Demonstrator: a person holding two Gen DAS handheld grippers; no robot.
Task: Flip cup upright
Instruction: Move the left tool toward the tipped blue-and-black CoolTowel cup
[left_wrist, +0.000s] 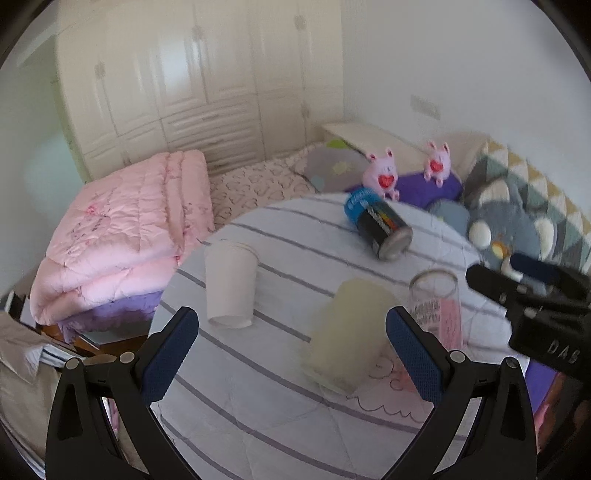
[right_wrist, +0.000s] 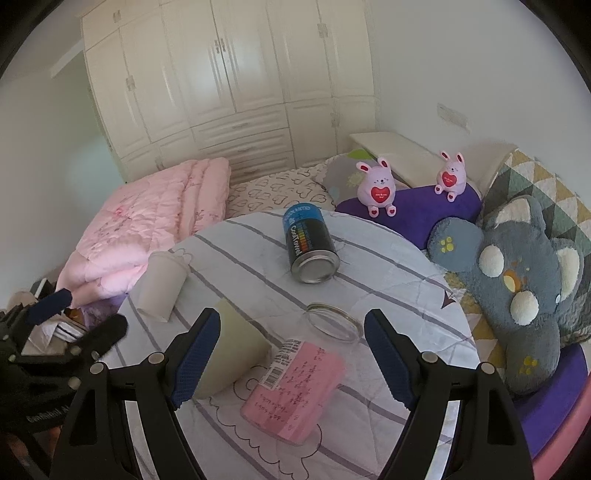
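Two grippers hover over a round bench (right_wrist: 388, 280) with a striped cloth. The left gripper (left_wrist: 291, 347) has its jaws wide, either side of a pale yellow cup (left_wrist: 343, 336) without touching it; that cup rests on its rim, base up, slightly blurred. The right gripper (right_wrist: 291, 350) also has its jaws wide, above a glass jar (right_wrist: 306, 376) with a pink label, lying on its side just beside the yellow cup. A white cup (left_wrist: 231, 284) stands upside down nearer the bench's left edge. A dark can (right_wrist: 308, 240) lies on its side towards the far edge. Behind are a pink quilt (right_wrist: 155, 218) and plush toys.
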